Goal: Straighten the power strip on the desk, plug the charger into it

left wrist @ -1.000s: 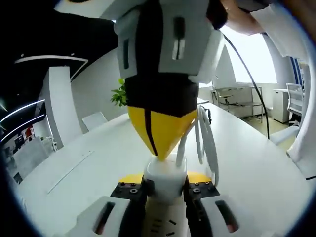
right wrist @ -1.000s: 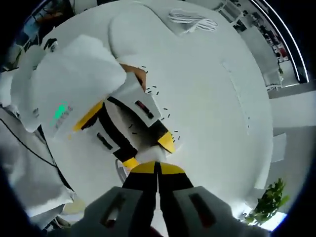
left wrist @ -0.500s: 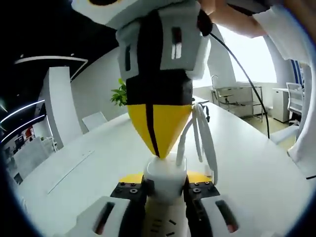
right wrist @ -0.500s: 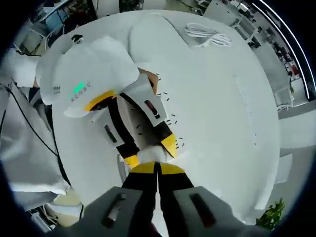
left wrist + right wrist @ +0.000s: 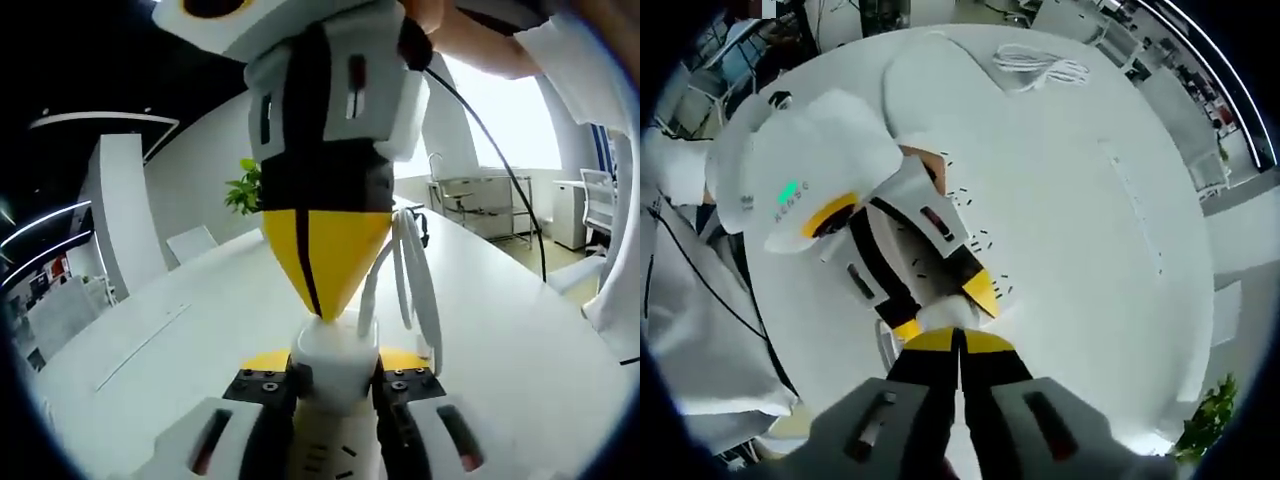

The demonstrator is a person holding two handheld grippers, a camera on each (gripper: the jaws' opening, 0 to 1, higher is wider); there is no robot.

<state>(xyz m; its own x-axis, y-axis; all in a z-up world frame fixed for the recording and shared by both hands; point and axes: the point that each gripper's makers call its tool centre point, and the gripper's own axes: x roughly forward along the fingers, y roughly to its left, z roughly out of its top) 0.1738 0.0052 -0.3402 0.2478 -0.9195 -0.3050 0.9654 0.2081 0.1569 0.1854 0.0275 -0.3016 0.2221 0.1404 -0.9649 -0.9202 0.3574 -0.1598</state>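
The white power strip (image 5: 330,462) lies lengthwise between my left gripper's (image 5: 335,365) jaws, which are shut on its sides. A white charger (image 5: 335,380) stands on the strip at the jaw tips. My right gripper (image 5: 320,312) comes down from above, yellow tips shut to a point that touches the charger's top. In the right gripper view, my right gripper (image 5: 960,340) is shut just over the charger (image 5: 938,318). My left gripper (image 5: 942,308) flanks the charger there, and the slotted strip (image 5: 978,222) runs beneath it. A white cable (image 5: 412,270) loops up beside the charger.
The strip sits on a large white table (image 5: 500,330) with broad bare surface (image 5: 1080,230) around it. A coiled white cable (image 5: 1040,65) lies at the far end. A person's white sleeve (image 5: 690,330) is at the left. A potted plant (image 5: 243,190) stands beyond the table.
The right gripper view has swung a little, so the table and coiled cable sit differently in it. Both grippers, the charger and the strip keep their places.
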